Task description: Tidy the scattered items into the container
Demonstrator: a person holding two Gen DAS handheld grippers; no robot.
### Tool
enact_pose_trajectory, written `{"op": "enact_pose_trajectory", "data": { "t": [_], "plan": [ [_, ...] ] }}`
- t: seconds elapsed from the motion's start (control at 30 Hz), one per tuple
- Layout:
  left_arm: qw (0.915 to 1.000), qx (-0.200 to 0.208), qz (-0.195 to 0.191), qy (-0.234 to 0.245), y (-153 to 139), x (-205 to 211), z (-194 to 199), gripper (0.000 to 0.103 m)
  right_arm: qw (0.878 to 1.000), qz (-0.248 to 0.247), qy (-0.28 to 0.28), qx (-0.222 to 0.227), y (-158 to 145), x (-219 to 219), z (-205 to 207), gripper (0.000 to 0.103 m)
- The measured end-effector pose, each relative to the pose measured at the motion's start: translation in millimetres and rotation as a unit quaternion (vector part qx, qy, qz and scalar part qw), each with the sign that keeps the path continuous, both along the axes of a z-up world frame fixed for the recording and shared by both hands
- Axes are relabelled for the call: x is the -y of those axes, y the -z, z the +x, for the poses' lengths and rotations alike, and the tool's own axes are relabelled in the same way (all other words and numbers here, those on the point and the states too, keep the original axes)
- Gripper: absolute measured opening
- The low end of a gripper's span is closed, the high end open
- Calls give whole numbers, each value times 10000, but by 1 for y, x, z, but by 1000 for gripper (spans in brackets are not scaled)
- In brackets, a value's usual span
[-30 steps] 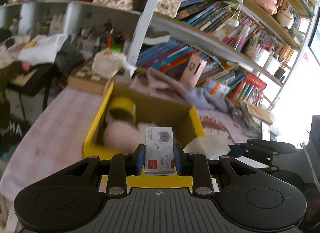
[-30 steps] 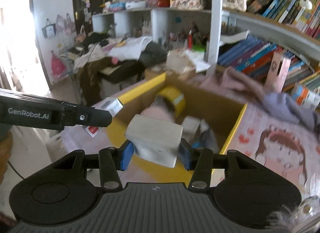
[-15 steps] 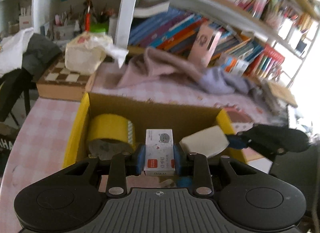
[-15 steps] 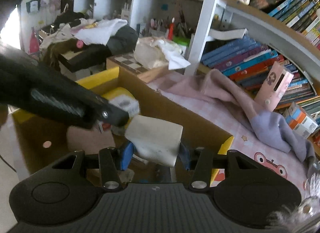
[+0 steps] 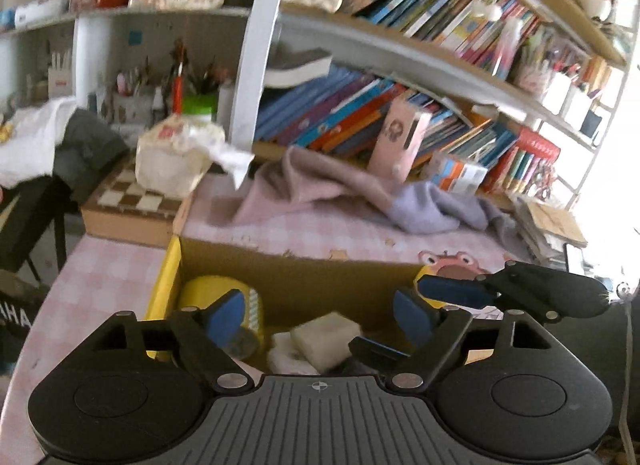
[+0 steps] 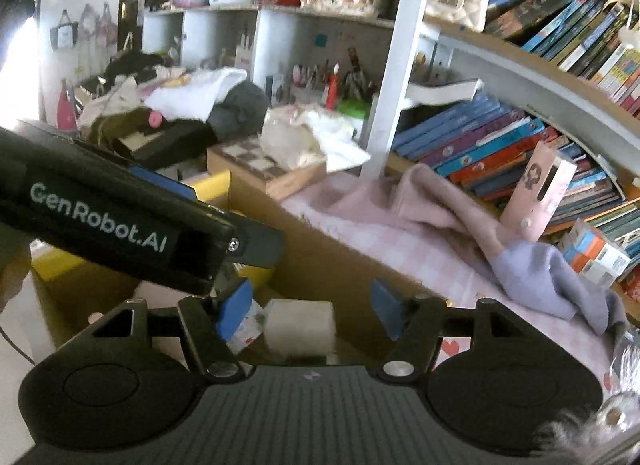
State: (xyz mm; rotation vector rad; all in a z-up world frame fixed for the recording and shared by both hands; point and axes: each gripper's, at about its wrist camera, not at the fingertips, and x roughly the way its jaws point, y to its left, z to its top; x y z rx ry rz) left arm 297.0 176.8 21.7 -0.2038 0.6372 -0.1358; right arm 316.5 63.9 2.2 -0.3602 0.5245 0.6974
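Both tongs hang released over the yellow cardboard box (image 5: 298,277): the left gripper (image 5: 320,315) has its blue pads (image 5: 226,313) spread wide with nothing between them, and the right gripper (image 6: 310,307) is likewise splayed and bare. Inside the box a whitish sponge block (image 5: 326,339) lies loose near the middle, beside a yellow tape roll (image 5: 218,297) against the box's left wall. Behind the box's far edge, a pink-and-lilac cloth (image 5: 340,193) is bunched on the checked tablecloth (image 5: 108,269).
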Motion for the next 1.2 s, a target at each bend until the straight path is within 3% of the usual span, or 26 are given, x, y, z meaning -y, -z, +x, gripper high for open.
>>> {"op": "enact_pose_trajectory", "data": {
  "t": [0.13, 0.2, 0.27, 0.4, 0.53, 0.63, 0.97, 1.2],
  "plan": [
    [9997, 230, -53, 2, -13, 4, -25, 85, 9997, 188, 48, 168, -15, 11, -21, 67],
    [9992, 390, -43, -53, -20, 6, -41, 85, 9990, 363, 96, 234, -24, 19, -33, 73],
    [9990, 424, 32, -141, -25, 9, -56, 86, 9980, 562, 114, 252, -31, 29, -46, 87],
    [9984, 490, 182, -210, -33, 14, -91, 89, 9966, 712, 239, 345, -43, 49, -78, 87],
    [9967, 677, 369, -240, -40, 22, -127, 98, 9949, 773, 470, 453, -48, 69, -112, 87],
    [9952, 827, 453, -274, -41, 28, -152, 101, 9933, 775, 650, 551, -47, 83, -138, 93],
    [9940, 821, 698, -163, -26, 53, -201, 103, 9886, 610, 1204, 675, -40, 117, -208, 99],
    [9920, 672, 1051, -201, -4, 74, -220, 103, 9835, 343, 1682, 562, -23, 139, -231, 100]
  ]
}}
